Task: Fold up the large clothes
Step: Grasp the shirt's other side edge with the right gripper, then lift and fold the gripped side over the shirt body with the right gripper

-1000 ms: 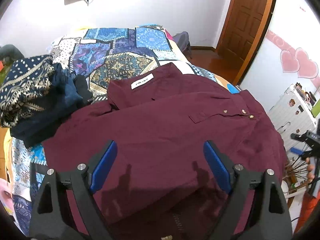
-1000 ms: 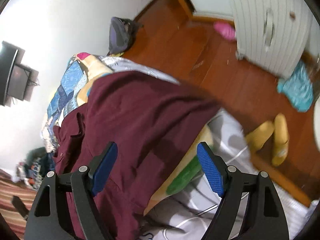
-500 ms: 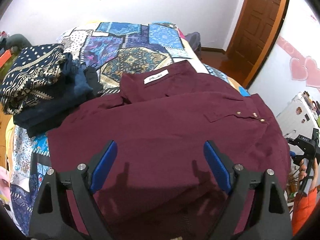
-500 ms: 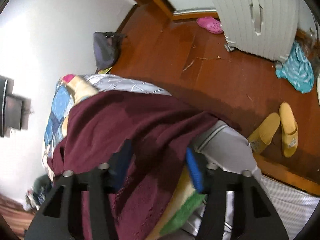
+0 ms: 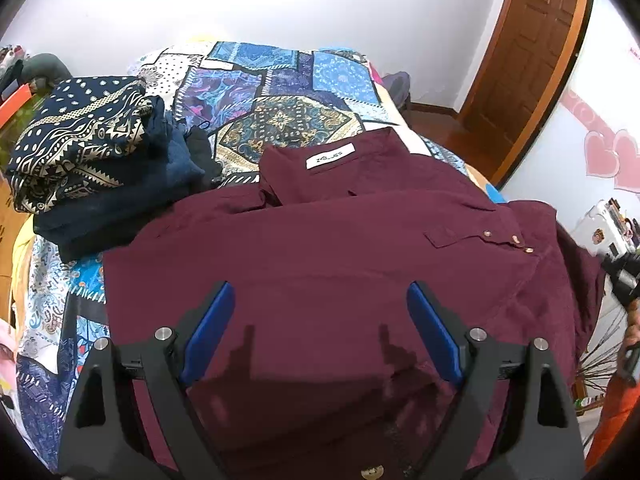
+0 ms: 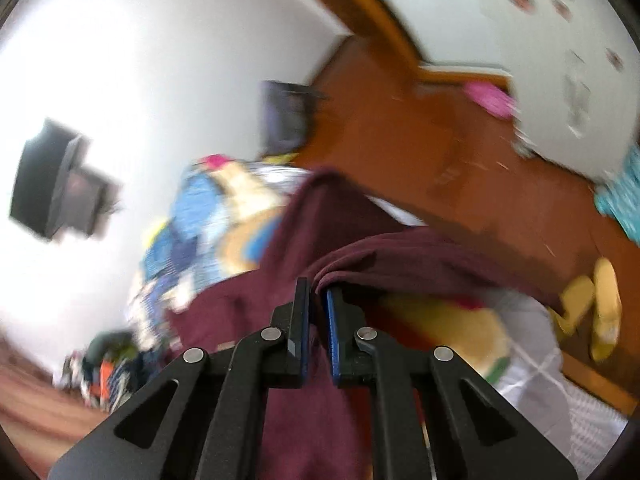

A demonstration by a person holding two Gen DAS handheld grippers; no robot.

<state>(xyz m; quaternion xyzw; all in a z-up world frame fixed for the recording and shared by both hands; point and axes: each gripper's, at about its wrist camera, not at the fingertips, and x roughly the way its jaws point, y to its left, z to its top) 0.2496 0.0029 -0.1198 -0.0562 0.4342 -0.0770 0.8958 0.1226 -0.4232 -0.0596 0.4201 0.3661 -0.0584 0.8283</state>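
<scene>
Right wrist view: the maroon shirt [image 6: 352, 240], spread on the patchwork bedspread [image 5: 280, 92], is pinched at a raised edge by the right gripper [image 6: 318, 300], whose jaws have just closed. The left gripper [image 5: 320, 320] is held wide above it, gripping nothing; folded dark clothes [image 5: 92, 160] lie beside it.

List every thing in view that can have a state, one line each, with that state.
Maroon shirt: spread on the bed, collar label facing up, one edge lifted.
Left claw: open over the shirt, holding nothing.
Right claw: has just closed, shut on a fold of the shirt.
Folded clothes: stacked beside the shirt.
Patchwork bedcover: lying flat under the shirt.
Wooden door: closed.
</scene>
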